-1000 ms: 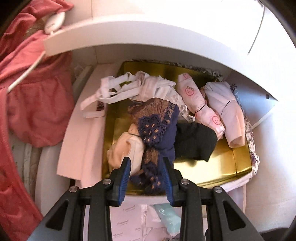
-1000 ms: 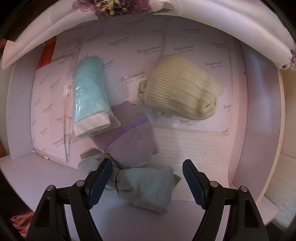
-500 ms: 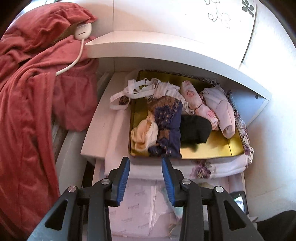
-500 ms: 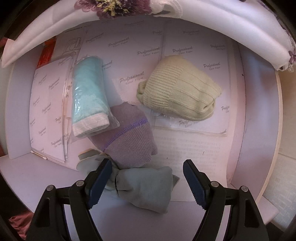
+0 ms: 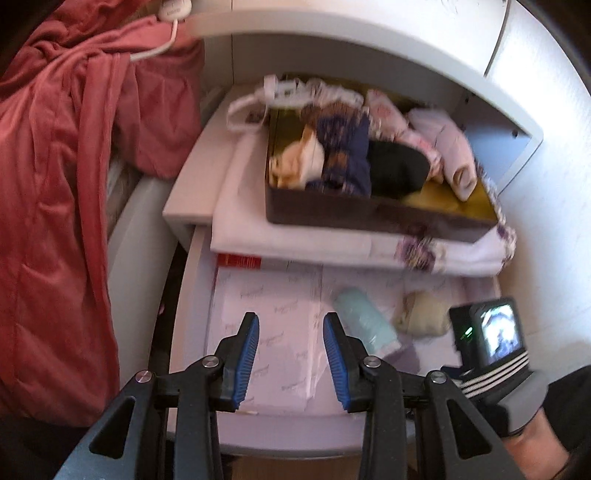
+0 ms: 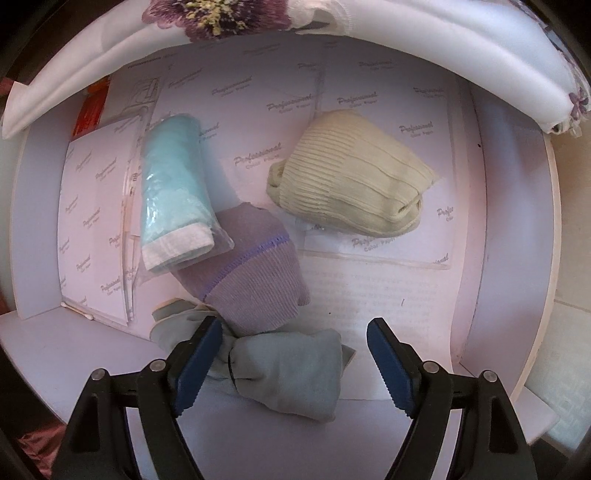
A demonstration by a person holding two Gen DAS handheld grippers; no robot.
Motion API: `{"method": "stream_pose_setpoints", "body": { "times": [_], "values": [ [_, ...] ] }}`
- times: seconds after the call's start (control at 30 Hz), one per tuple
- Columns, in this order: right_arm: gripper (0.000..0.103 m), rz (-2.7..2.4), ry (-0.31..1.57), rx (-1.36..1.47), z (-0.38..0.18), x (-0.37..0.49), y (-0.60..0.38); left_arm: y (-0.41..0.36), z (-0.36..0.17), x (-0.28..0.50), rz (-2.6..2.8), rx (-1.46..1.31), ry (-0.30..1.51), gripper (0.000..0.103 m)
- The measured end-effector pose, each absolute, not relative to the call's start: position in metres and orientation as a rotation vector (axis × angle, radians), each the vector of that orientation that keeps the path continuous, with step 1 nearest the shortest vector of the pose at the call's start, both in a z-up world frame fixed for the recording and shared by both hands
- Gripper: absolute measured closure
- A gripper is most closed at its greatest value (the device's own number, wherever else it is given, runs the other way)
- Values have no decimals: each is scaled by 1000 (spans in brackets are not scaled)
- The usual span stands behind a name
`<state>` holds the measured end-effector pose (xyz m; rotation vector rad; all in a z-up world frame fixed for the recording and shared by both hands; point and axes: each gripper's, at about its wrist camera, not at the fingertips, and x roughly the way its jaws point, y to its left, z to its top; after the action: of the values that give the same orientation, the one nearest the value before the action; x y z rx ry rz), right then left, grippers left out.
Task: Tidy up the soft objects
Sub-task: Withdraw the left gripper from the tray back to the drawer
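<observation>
A gold tray on the upper shelf holds a navy lace garment, a cream one, a black one and pink and lilac rolls. My left gripper hangs open and empty over the drawer's printed paper lining, well in front of the tray. In the drawer lie a teal roll in plastic, a purple sock, a cream ribbed bundle and a grey-green bundle. My right gripper points down over the grey-green bundle. Its jaws are opening, and the pads are not pressing on the bundle.
A red quilt with a white corded controller fills the left side. A white floral cloth under the tray overhangs the drawer's back. The drawer wall bounds the right. The right gripper's camera screen shows beside the cream bundle.
My left gripper has pulled back from the tray, leaving the navy lace garment lying there, and now sits over the drawer. The right gripper stayed put, with its jaws slightly wider.
</observation>
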<state>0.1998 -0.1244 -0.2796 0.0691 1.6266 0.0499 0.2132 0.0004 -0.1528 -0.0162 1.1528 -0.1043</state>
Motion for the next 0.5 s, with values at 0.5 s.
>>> {"method": "stream_pose_setpoints", "body": {
  "times": [0.5],
  "values": [
    [17, 19, 1632, 184, -275, 194, -161, 7, -243, 216, -102, -45, 1447, 67]
  ]
}}
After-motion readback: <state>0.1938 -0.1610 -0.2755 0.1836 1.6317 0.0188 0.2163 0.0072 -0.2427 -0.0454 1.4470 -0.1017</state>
